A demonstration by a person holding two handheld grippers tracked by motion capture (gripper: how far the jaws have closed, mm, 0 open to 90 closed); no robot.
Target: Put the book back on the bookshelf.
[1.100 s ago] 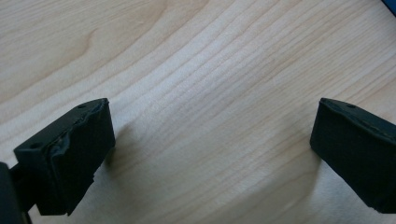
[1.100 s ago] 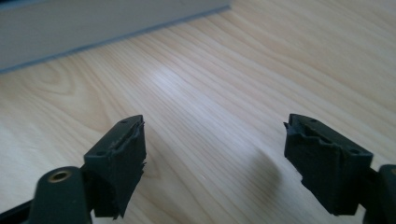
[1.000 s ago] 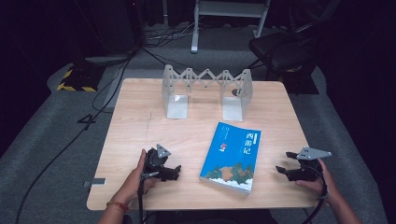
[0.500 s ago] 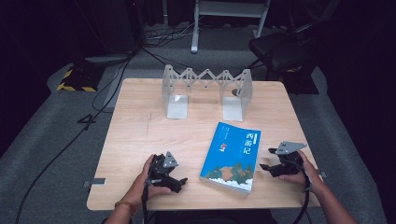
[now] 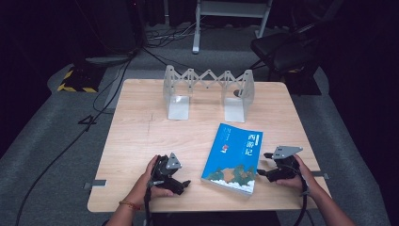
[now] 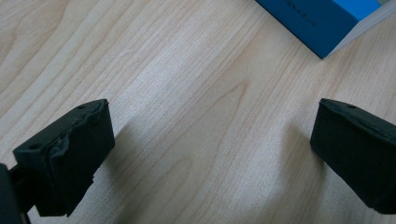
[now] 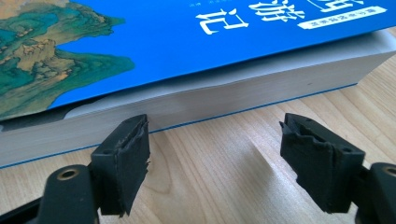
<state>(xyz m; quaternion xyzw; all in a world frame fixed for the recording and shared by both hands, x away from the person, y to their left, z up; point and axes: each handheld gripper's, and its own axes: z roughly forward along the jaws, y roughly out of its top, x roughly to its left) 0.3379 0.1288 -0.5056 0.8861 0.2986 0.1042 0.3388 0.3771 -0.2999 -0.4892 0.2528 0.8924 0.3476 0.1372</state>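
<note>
We see the blue book point(image 5: 234, 157) flat on the table point(image 5: 141, 136), near its front edge. Our right gripper point(image 7: 215, 163) sits spread just beside its page edge; our left gripper point(image 6: 210, 154) is spread over bare wood, holding nothing.

Dim room, grey carpet floor point(image 5: 42, 155), light wooden table point(image 5: 141, 136), black chair point(image 5: 282, 47) behind

The book point(image 5: 234, 158) lies on the table point(image 5: 136, 136), near its front edge. The rack point(image 5: 208, 92) stands behind the book. Left gripper point(image 5: 181, 186) sits left of the book, right gripper point(image 5: 261, 170) just right.
</note>
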